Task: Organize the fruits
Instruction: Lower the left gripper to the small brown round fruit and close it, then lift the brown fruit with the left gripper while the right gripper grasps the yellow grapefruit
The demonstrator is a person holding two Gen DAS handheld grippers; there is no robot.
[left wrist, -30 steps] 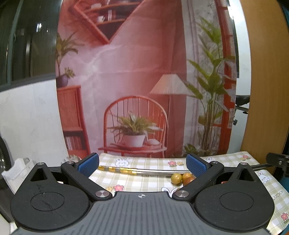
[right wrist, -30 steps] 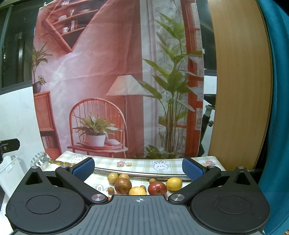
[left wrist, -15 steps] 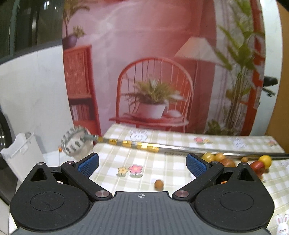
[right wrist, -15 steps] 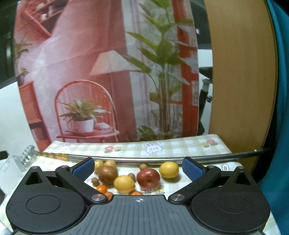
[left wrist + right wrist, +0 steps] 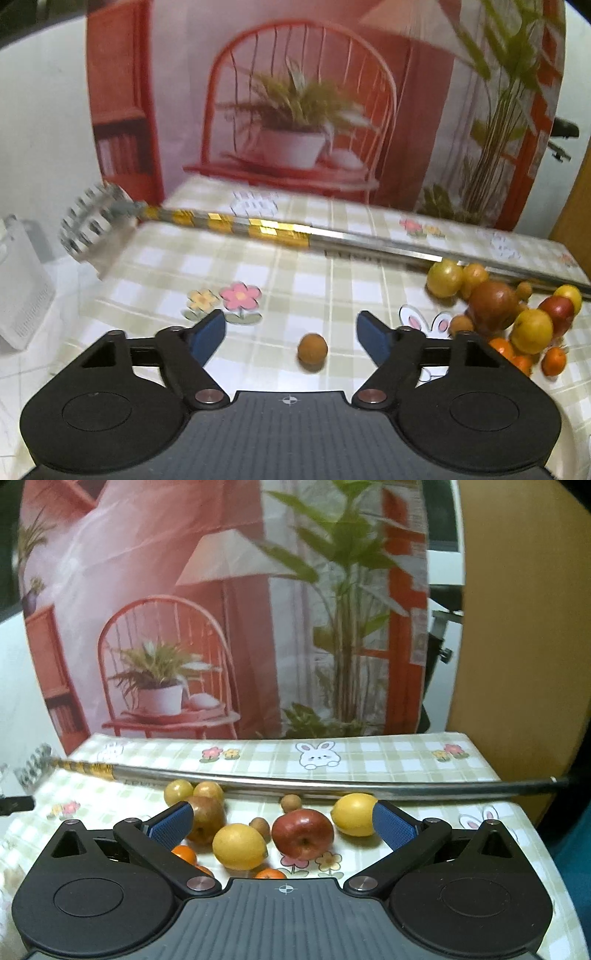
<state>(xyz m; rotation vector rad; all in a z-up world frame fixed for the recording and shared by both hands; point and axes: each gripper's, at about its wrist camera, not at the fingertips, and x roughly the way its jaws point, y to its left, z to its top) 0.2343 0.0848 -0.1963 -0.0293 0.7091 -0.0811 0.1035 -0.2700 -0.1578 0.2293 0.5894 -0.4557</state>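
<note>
- left gripper [image 5: 291,328]: jaws spread wide, nothing between the pads; blue pads flank a bare patch of checked tablecloth [image 5: 258,273].
- small brown fruit [image 5: 312,348] lies alone on the cloth, inside the gap between the left fingers, a bit toward the right-hand pad and slightly nearer the gripper body than the tips. Not touching either pad.
- it's round, so no long axis to line up with; any closing direction would do.
- key relation: the fruit is already bracketed by the left fingers, slightly off-centre to the right. Likely need: a small nudge right and down before closing.
- right gripper [image 5: 282,821]: jaws also wide apart, holding nothing.
- fruit pile [image 5: 258,830] sits ahead of and between the right fingers: red apple [image 5: 303,833] just right of centre, front lemon [image 5: 239,845] just left of centre, second lemon [image 5: 354,814] touching or just beside the right pad, brownish apple [image 5: 205,818] against the left pad, small oranges [image 5: 184,853] close under the gripper body.
- the pile is crowded for the right side; several fruits share the gap, so a clean single grasp there looks harder.
- from the left view the same pile [image 5: 509,317] is well off past the right finger, apart from the lone fruit.
- long metal rod [image 5: 332,236] lies crosswise beyond both sets of fingertips, behind all the fruit; not in the closing path.
- judgement: left hand is nearer the stray fruit, right hand nearer the pile. No container in view, so the sorting destination is unclear.
</note>
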